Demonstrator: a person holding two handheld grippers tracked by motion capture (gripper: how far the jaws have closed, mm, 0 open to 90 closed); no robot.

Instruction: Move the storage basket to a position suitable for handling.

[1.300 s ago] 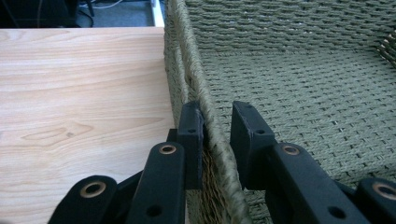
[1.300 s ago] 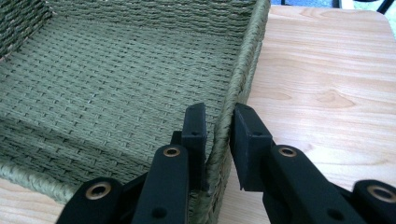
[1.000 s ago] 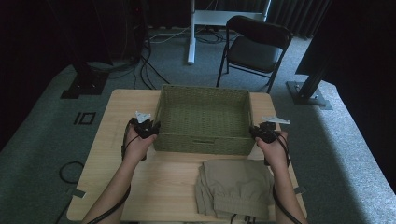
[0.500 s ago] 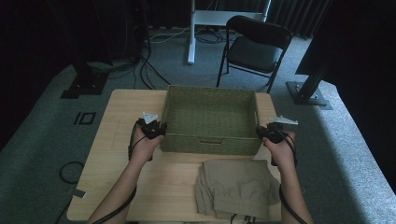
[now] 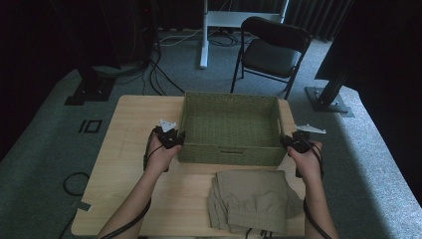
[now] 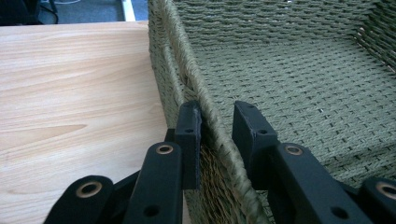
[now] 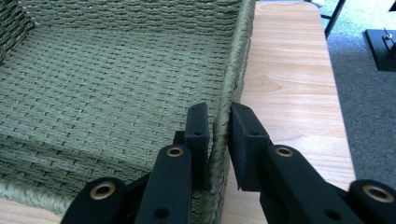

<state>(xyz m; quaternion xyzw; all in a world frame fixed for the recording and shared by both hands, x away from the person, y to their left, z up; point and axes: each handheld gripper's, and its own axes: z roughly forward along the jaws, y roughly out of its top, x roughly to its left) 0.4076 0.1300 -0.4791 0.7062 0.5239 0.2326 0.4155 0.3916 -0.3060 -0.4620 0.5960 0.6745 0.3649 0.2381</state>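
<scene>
A green woven basket stands on the wooden table, empty inside. My left gripper is at its left wall near the front corner, and my right gripper is at its right wall. In the left gripper view the jaws straddle the basket rim, one pad outside and one inside, pressing on it. In the right gripper view the gripper pinches the right rim of the basket the same way. A folded khaki garment lies in front of the basket.
A black folding chair and a white desk leg stand beyond the table. Cables run over the grey carpet at the left. A black stand base sits off the table's right far corner. Bare tabletop lies left of the basket.
The basket has slid to the right across the table, carried along with both grippers on its side walls. The khaki garment has stayed in place.
</scene>
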